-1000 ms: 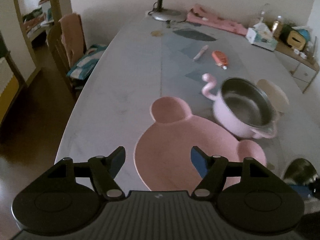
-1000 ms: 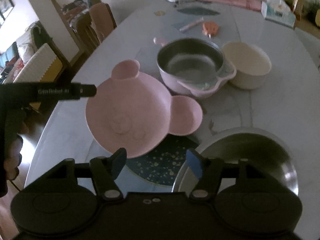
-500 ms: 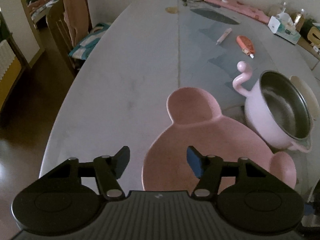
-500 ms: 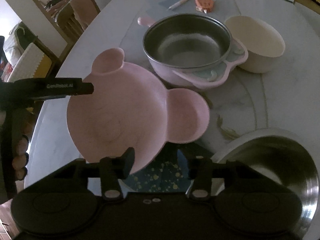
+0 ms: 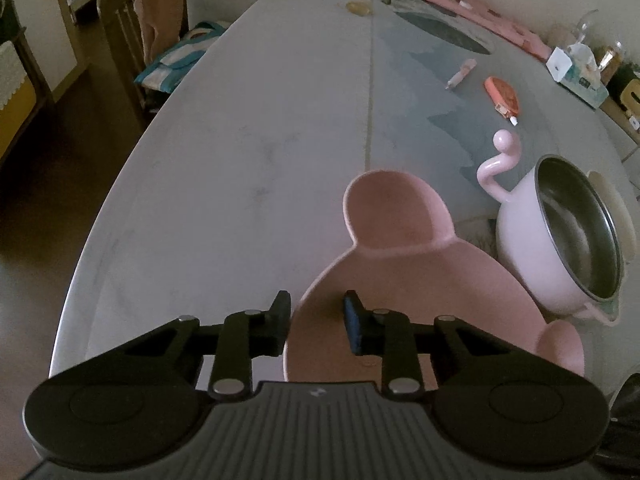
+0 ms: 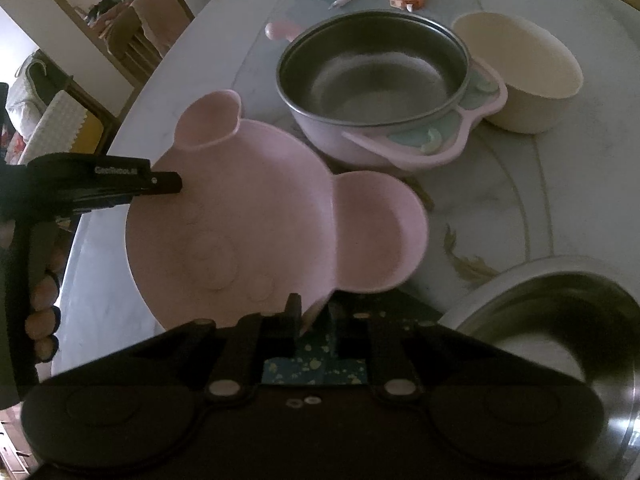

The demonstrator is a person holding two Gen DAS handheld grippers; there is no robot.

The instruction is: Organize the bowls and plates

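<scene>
My left gripper [image 5: 316,316] is closing with the rim of the pink bear-shaped plate [image 5: 400,280] between its fingers, and my right gripper [image 6: 314,314] is closing on the plate's near edge, but I cannot tell if either is pinching tight yet. The plate lies on the table [image 5: 260,140], over a dark speckled plate [image 6: 320,360]. If one side slips, I think it could tip and bump the pink pot [image 6: 376,92] or the steel bowl [image 6: 560,320].

Your pink bear-shaped plate [image 6: 256,216] sits tilted over the speckled dark plate [image 6: 316,364], beside the pink steel-lined bowl [image 6: 376,80].
</scene>
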